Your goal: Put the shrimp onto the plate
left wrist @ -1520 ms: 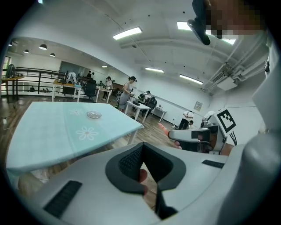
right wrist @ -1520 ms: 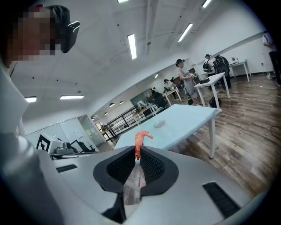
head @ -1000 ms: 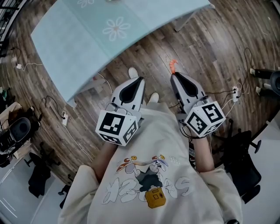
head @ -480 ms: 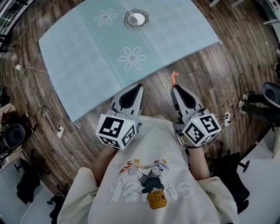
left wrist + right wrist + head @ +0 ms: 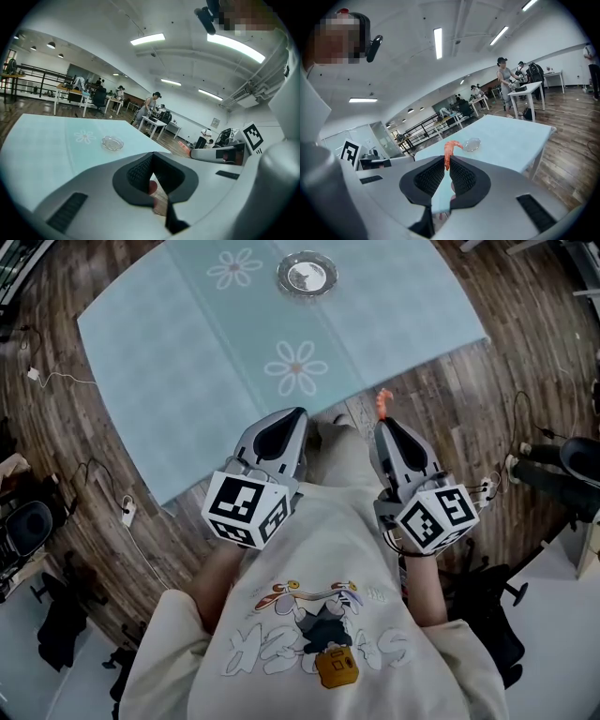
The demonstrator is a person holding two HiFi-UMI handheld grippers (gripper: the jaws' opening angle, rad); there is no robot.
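No readable text; shirt lettering (image 5: 281, 649) too stylised.

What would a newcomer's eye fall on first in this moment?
The orange shrimp stands out most. It sticks up from the closed jaws of the right gripper, over the wooden floor just short of the table. Next comes the pale blue table with its flower prints, and the small glass plate near its far edge, with nothing visible on it. The left gripper is shut on nothing.
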